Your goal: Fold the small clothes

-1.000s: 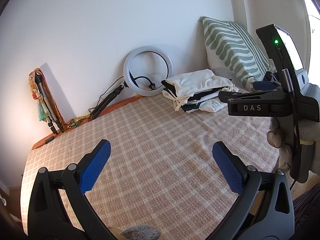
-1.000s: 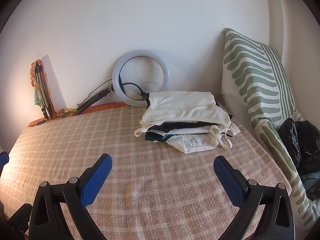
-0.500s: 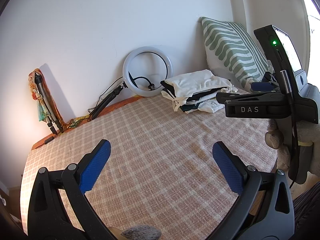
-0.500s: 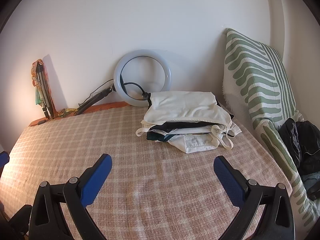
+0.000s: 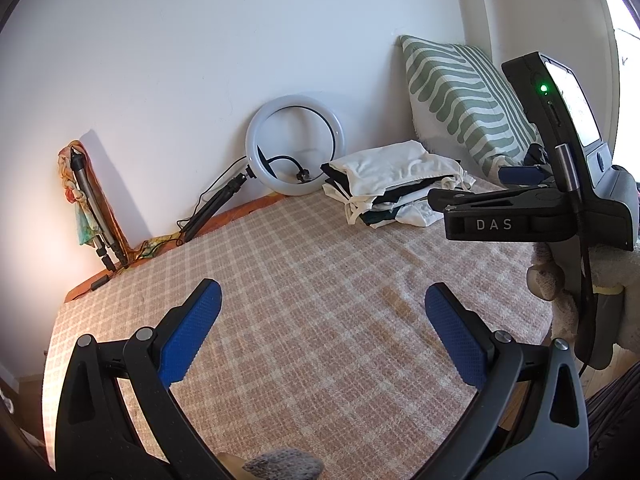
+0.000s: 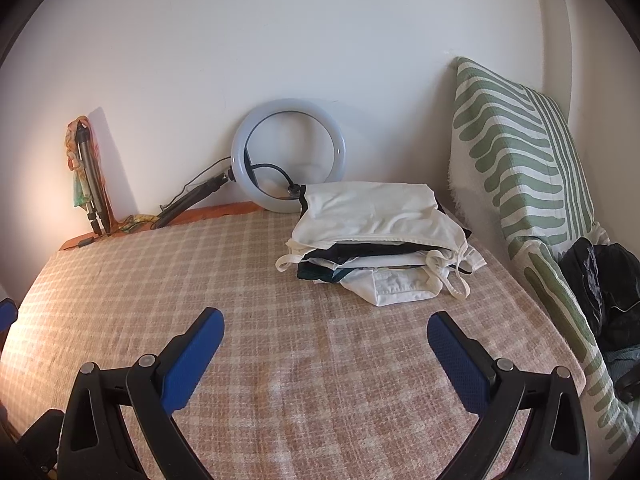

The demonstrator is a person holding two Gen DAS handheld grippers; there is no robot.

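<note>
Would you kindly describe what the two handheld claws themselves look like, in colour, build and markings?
Both the left claw and the right claw have black skeletal frames with silver rivets and blue textured pads. In the left wrist view, the right unit's body reads "DAS", with a green light, a lit screen and a black cable.

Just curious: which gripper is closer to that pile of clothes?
The right gripper: the clothes lie just ahead of it. The left gripper hangs farther back, with the pile off to its right.
</note>
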